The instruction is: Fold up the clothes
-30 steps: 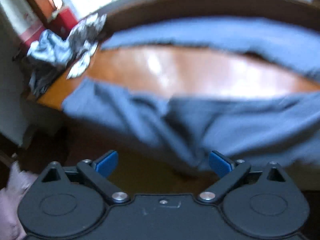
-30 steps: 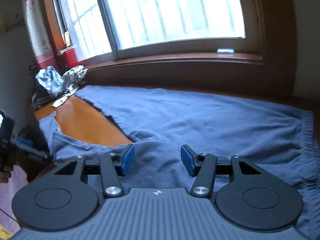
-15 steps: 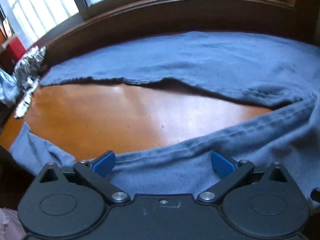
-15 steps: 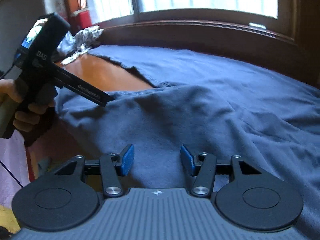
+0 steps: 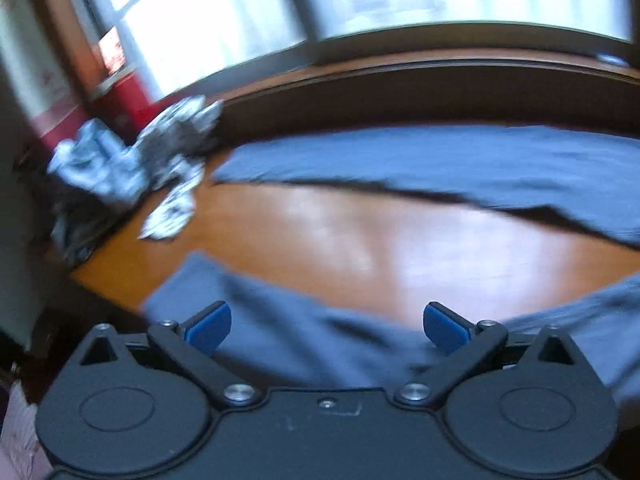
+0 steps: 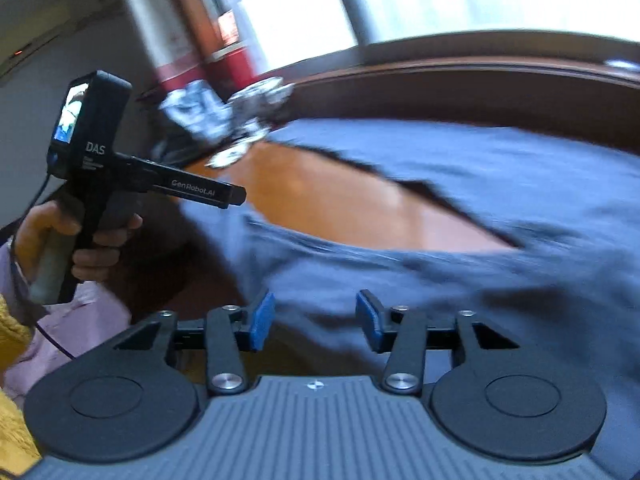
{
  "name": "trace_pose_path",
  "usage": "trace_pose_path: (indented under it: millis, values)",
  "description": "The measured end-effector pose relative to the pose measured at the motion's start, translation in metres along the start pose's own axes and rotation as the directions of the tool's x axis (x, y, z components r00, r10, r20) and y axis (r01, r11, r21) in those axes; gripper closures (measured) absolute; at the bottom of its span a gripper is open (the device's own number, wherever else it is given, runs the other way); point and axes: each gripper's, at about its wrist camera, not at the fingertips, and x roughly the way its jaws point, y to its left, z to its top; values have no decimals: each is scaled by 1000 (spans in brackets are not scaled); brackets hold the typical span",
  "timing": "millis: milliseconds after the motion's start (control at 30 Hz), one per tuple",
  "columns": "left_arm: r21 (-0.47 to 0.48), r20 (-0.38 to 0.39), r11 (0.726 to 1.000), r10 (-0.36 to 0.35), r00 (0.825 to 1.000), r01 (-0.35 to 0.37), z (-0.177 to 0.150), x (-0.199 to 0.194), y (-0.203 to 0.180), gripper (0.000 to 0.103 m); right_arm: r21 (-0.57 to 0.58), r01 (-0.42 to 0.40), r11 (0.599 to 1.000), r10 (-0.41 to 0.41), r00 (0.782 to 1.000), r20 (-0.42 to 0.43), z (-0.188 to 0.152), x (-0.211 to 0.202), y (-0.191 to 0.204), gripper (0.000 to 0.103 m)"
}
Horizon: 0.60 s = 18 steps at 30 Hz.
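Observation:
Blue-grey trousers lie spread on an orange-brown wooden table, bare wood showing between the two legs. My left gripper hangs open over the near leg, close to its cuff end, with its pads wide apart and not pressing the cloth. In the right wrist view the trousers fill the right side. My right gripper sits at the near edge of the cloth with its jaws closing. Cloth lies between its pads, which do not press it. A hand holds the left tool on the left.
A crumpled heap of white patterned clothes lies at the table's far left corner, also in the right wrist view as the heap. A dark wooden sill runs below the window. A red object stands by it.
The right gripper slid left along the trousers' near edge and its jaws narrowed. The left gripper swung right, then back left toward the cuff end, staying open.

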Motion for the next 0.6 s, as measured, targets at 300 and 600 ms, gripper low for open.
trace_pose_path:
  millis: [300, 600]
  values:
    - [-8, -159, 995, 96, 983, -99, -8, 85, 120, 0, -101, 247, 964, -257, 961, -103, 37, 128, 35, 84]
    - [175, -87, 948, 285, 954, -267, 11, 138, 149, 0, -135, 495, 858, -504, 863, -40, 78, 190, 25, 80]
